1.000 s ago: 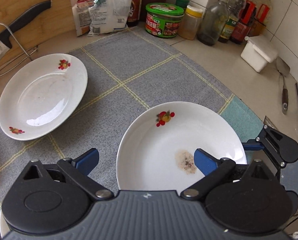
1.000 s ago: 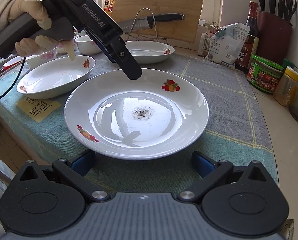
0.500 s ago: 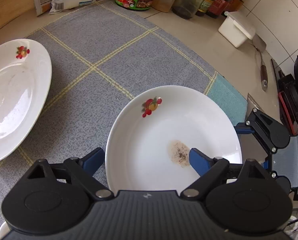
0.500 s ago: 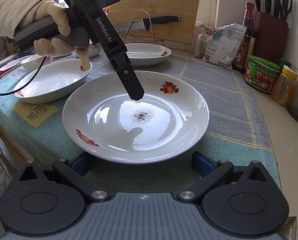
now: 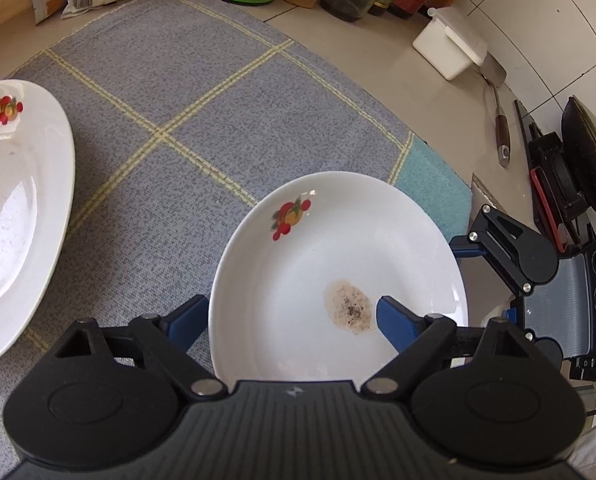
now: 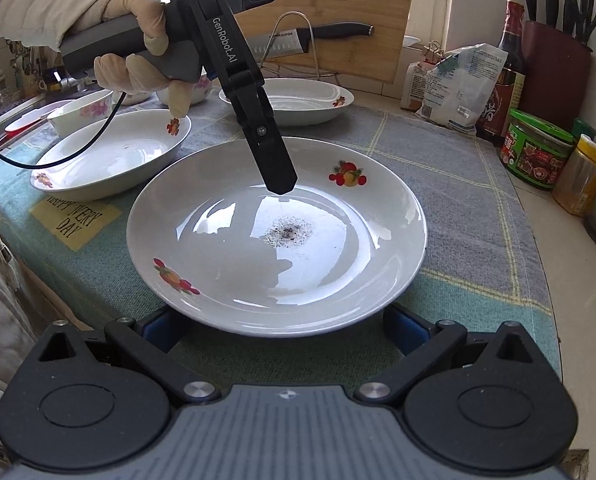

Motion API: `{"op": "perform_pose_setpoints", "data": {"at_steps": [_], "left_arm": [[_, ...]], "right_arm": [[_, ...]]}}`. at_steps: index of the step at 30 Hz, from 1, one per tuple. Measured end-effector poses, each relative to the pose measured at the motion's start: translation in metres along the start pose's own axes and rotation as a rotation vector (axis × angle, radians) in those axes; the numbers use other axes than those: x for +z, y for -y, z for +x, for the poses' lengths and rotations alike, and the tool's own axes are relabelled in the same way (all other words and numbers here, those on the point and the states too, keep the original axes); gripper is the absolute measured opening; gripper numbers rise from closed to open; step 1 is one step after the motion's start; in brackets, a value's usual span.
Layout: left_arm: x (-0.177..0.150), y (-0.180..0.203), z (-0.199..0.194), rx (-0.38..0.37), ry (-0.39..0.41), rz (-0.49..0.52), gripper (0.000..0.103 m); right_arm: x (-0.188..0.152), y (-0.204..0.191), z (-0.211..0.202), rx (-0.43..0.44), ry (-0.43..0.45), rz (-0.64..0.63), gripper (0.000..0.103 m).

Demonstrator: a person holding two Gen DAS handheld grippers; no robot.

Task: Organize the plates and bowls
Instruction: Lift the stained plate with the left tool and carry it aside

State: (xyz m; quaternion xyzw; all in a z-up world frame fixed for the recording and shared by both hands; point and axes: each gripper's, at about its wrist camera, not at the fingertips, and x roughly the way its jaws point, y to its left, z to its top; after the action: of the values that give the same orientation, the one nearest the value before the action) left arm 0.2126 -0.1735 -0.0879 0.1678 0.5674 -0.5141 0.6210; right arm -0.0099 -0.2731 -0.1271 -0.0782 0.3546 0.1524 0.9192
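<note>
A white plate with fruit prints and a dark crumb stain (image 5: 317, 264) (image 6: 282, 240) lies on the checked cloth. My left gripper (image 5: 288, 320) is open and straddles its near rim, one finger inside over the stain, one outside. In the right wrist view the left gripper (image 6: 276, 168) points down into the plate. My right gripper (image 6: 278, 330) is open, its blue pads at the plate's near edge, under the rim. It also shows in the left wrist view (image 5: 509, 248). A second plate (image 5: 14, 208) (image 6: 110, 156) lies to the left, a third (image 6: 294, 100) behind.
Two small bowls (image 6: 86, 110) stand at the far left by the sink. A rack with knife and cutting board (image 6: 317, 36), bags, sauce bottles and jars (image 6: 537, 152) line the back. A white box (image 5: 449, 44), a spatula (image 5: 497, 120) and a stove lie to the right.
My left gripper has moved right and down into the stained plate, one finger now inside the rim. The right gripper has stayed at the plate's near edge.
</note>
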Motion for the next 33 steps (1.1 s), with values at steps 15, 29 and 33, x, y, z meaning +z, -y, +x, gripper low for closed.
{"op": "perform_pose_setpoints", "data": {"at_steps": [15, 29, 33], "left_arm": [[0.011, 0.011, 0.009, 0.014, -0.048, 0.019, 0.089], [0.012, 0.005, 0.005, -0.008, -0.054, -0.020, 0.084], [0.012, 0.006, 0.005, -0.012, -0.060, -0.012, 0.084]], "right_arm": [[0.000, 0.004, 0.003, 0.052, 0.027, -0.042, 0.103], [0.008, 0.002, 0.004, 0.044, -0.027, -0.044, 0.103], [0.010, 0.001, 0.003, 0.045, -0.044, -0.052, 0.103]]}}
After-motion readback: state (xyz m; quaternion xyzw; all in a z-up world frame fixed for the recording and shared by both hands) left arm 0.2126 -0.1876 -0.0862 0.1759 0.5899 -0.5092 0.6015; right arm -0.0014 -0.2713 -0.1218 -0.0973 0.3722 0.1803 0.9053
